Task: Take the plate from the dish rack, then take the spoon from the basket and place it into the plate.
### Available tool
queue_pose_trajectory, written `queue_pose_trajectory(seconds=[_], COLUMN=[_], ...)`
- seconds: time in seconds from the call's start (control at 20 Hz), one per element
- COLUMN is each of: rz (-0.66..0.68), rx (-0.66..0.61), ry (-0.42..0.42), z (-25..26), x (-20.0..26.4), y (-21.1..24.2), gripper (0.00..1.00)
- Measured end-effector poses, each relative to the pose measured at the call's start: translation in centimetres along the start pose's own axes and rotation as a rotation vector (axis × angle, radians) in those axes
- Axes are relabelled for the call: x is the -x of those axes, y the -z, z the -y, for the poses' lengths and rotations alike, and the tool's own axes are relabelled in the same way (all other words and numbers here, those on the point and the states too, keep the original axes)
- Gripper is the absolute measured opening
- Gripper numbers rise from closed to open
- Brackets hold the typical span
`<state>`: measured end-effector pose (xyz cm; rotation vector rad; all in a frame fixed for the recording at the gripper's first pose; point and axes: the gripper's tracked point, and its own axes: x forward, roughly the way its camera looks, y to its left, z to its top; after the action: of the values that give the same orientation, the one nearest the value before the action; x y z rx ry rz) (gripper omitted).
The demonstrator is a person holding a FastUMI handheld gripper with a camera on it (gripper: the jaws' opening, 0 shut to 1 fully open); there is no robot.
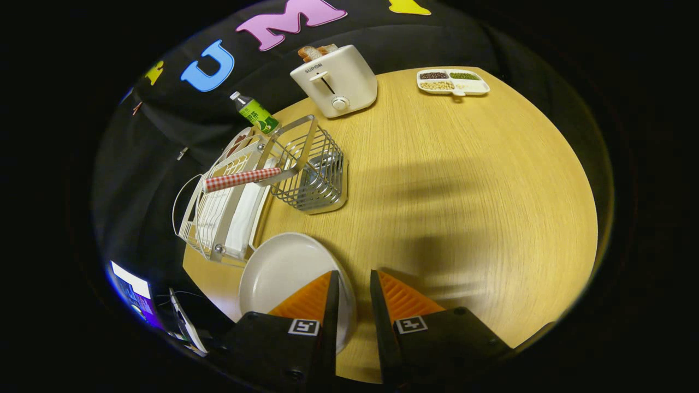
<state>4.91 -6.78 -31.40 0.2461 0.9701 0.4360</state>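
Jaws spread w/ nothing between, gripper (pixel 355 289) just beside plate (pixel 284 273) lying on tabletop (pixel 464 191) near dish rack (pixel 224 218); spoon (pixel 243 178) w/ checked handle leaning from wire basket (pixel 314 174), prob. prone to tip basket or snag if pulled sideways.

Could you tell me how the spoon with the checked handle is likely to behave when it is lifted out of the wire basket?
The spoon looks rigid and probably light. Its round handle pokes out over the basket rim, so it may pivot or snag on the wires. The open gripper could find the narrow handle slippery.
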Motion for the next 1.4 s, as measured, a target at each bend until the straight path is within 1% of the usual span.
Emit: queue_pose_trajectory(seconds=[0.1, 0.25, 0.35, 0.45, 0.6, 0.7, 0.9, 1.05, 1.15, 1.2, 1.25, 1.3, 1.4], rz=[0.065, 0.208, 0.299, 0.359, 0.386, 0.397, 0.426, 0.426, 0.424, 0.421, 0.420, 0.423, 0.438], rx=[0.075, 0.235, 0.329, 0.424, 0.563, 0.615, 0.686, 0.727, 0.736, 0.733, 0.730, 0.729, 0.736], ry=[-0.003, -0.010, -0.046, -0.083, -0.113, -0.126, -0.104, -0.065, -0.063, -0.075, -0.086, -0.088, -0.085], z=[-0.8, -2.7, -5.0, -7.2, -9.7, -10.8, -11.7, -11.3, -11.4, -11.7, -12.0, -12.2, -12.7], x=[0.8, 2.6, 3.7, 4.1, 3.3, 2.3, 0.3, -1.7, -2.8, -3.2, -3.7, -3.8, -4.2], y=[-1.2, -3.9, -5.5, -6.3, -6.8, -7.3, -8.9, -9.7, -9.9, -10.0, -10.2, -10.5, -11.4], gripper=[0.61, 0.98, 0.99, 0.99, 0.99, 0.99, 0.97, 0.94, 0.95, 0.93, 0.88, 0.85, 0.73])
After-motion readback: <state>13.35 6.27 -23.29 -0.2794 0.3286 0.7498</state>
